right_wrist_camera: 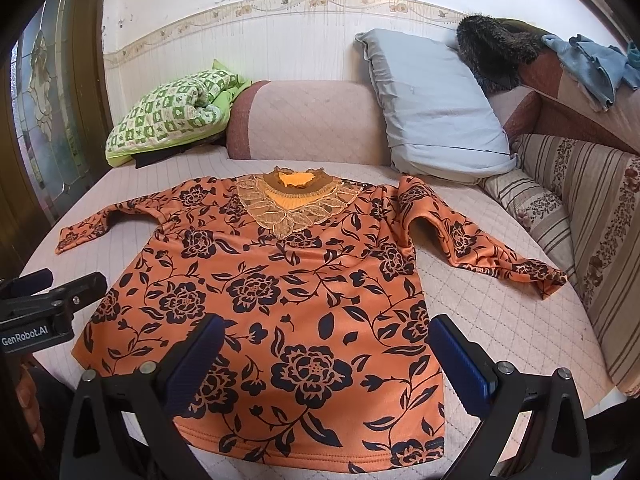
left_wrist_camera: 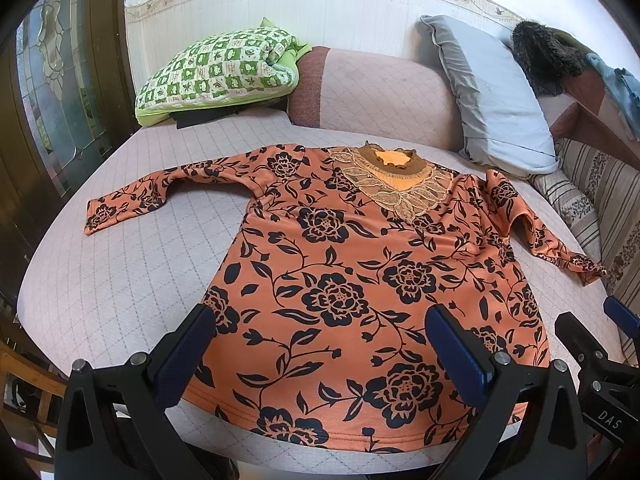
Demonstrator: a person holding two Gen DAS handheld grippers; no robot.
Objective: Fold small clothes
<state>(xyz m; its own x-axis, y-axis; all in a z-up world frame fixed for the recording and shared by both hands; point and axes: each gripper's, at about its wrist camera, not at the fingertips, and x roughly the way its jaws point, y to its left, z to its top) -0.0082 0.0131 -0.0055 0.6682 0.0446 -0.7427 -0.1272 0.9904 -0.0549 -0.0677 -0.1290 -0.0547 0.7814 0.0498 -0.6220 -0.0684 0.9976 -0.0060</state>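
Observation:
An orange long-sleeved top with black flowers (left_wrist_camera: 340, 280) lies flat on the pink quilted couch seat (left_wrist_camera: 132, 264), front up, lace collar (left_wrist_camera: 396, 180) at the far side, both sleeves spread out. My left gripper (left_wrist_camera: 324, 348) is open and empty above the hem. The right gripper shows at the right edge of this view (left_wrist_camera: 600, 356). In the right wrist view the top (right_wrist_camera: 280, 280) fills the middle; my right gripper (right_wrist_camera: 328, 356) is open and empty above the hem. The left gripper (right_wrist_camera: 48, 300) shows at the left edge.
A green checked quilt (left_wrist_camera: 216, 72) sits at the back left. A grey pillow (left_wrist_camera: 492, 96) leans at the back right. A striped cushion (right_wrist_camera: 580, 216) lines the right side. A dark fur-trimmed coat (right_wrist_camera: 496, 48) and blue cloth (right_wrist_camera: 592, 64) lie on the backrest. A glass door (left_wrist_camera: 52, 92) stands left.

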